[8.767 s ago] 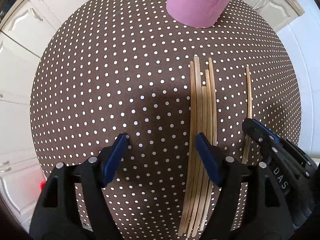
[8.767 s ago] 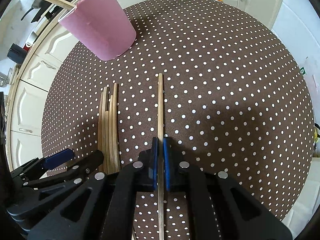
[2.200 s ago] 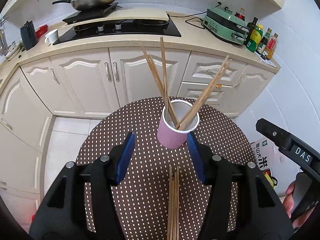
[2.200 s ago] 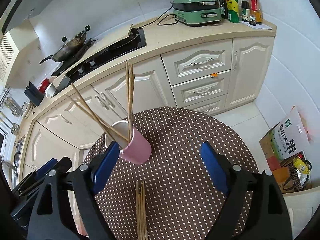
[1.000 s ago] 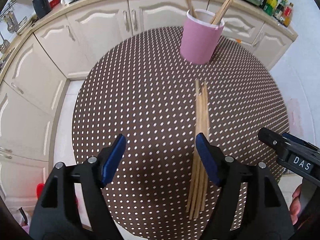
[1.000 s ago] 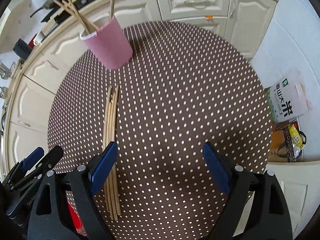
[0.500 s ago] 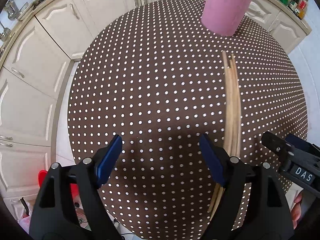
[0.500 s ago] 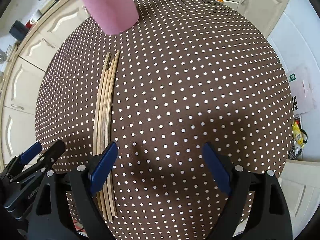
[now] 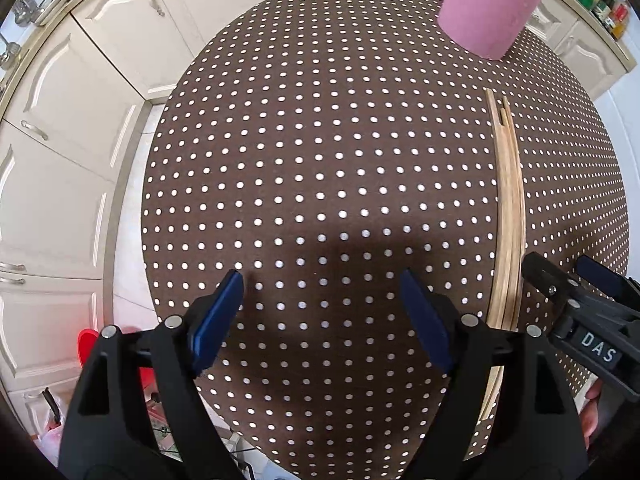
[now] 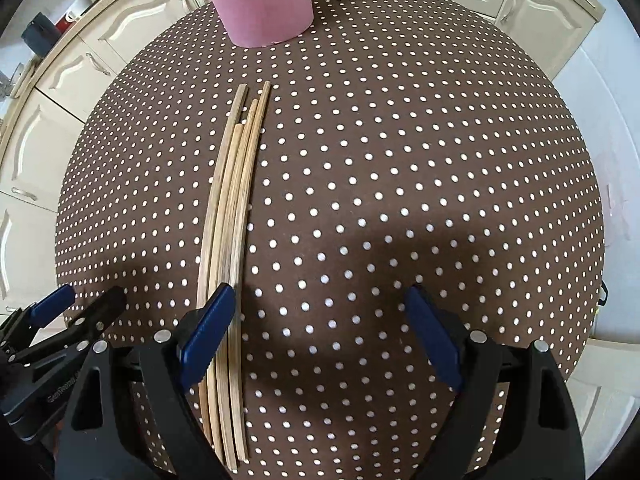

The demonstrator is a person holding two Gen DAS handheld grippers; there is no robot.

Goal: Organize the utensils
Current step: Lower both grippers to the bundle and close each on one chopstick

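The right claw [image 10: 320, 320] hangs low over the tabletop [image 10: 400, 160] with its jaws opening wide and nothing between them; its left pad sits over the near part of the chopstick bundle [image 10: 232, 208], in the lower left of the right wrist view. The left claw [image 9: 324, 312] is spread wide too and empty, above bare dotted cloth in the lower middle of the left wrist view, with the bundle [image 9: 510, 208] just right of its right finger.

Compared with a second ago, both claws have dropped closer to the cloth: the pink cup [image 10: 260, 0] has slid to the top edge of each view and its rim is now cut off, while the bundle fills more of the frame. Two seconds ago both were up high near the cup, which already held several sticks. My reading is that a delivery is finished and the next pickup is beginning.

The bundle lies flat, four sticks visible, touching side by side. Its long axis runs from the bottom of the frame up toward the cup, and the far ends stop unevenly short of the cup's base.
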